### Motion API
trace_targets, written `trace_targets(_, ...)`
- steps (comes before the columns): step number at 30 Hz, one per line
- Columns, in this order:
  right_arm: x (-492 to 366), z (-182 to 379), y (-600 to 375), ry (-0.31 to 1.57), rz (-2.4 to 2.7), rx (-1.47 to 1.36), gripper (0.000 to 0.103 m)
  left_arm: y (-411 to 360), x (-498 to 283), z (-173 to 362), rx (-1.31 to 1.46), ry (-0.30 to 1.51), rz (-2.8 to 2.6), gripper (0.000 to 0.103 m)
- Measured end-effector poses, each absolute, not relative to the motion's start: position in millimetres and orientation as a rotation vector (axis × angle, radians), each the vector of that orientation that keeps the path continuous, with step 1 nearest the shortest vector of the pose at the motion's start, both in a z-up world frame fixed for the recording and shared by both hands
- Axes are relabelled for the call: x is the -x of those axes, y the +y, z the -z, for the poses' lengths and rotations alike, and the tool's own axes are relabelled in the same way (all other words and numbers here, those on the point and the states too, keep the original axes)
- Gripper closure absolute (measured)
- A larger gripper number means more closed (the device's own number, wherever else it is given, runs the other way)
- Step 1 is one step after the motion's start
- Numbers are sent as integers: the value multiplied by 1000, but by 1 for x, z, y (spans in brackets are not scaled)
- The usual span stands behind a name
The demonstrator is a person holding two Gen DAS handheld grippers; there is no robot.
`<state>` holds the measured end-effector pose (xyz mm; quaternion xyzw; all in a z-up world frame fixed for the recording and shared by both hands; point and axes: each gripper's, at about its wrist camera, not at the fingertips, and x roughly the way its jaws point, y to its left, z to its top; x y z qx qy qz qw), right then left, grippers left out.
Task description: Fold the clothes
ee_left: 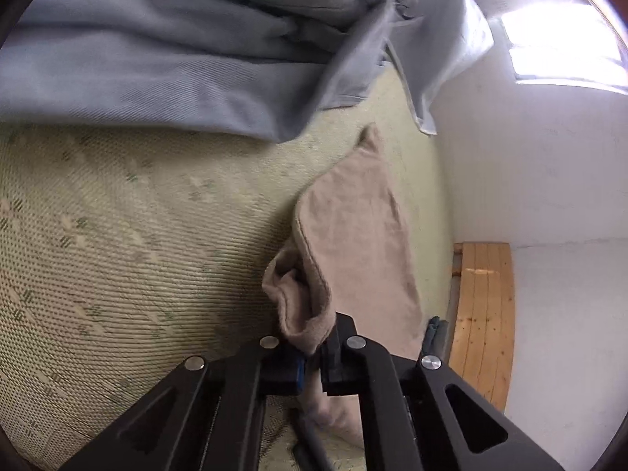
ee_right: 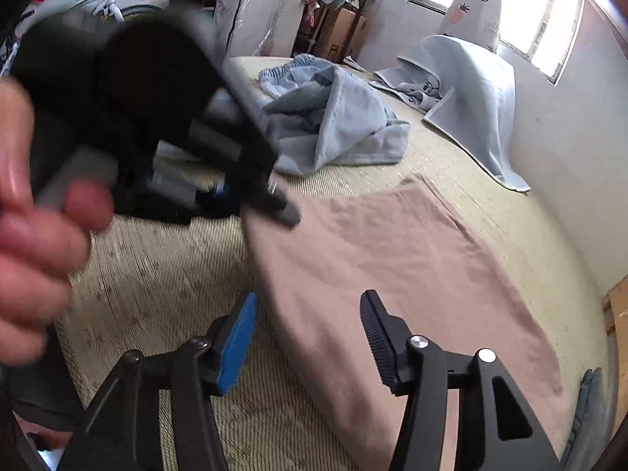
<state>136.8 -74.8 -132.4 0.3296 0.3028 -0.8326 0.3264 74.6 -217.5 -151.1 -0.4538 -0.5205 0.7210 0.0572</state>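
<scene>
Folding is mid-step: left gripper (ee_left: pixel 312 357) fingers pinch the pink cloth (ee_right: pixel 412 274) corner; right gripper (ee_right: pixel 308 337) fingers, spread, need another edge.

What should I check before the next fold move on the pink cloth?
1. Left tool shut on cloth edge: ok, fabric is bunched between its pads.
2. Right tool clear of the cloth: ok, it is open, with nothing pinched.
3. Cloth lying flat on the mat: mostly ok; raised and rumpled only at the held corner.
4. Fold path clear: ok; the blue blanket lies apart from the cloth.
5. Near-right corner free: cannot tell, a dark object sits beside it.
6. Single layer gripped: cannot tell.
</scene>
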Motion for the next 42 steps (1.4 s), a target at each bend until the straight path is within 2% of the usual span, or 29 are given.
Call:
trace_targets(13, -128, 158, -29, 974, 2305, -911, 43, -223, -68, 118, 1243, -1609, -2164, 101)
trace_targets(42, -156, 180, 249, 1294, 2452, -1199, 43, -228, -79, 100, 1207, -1648, -2260, 101)
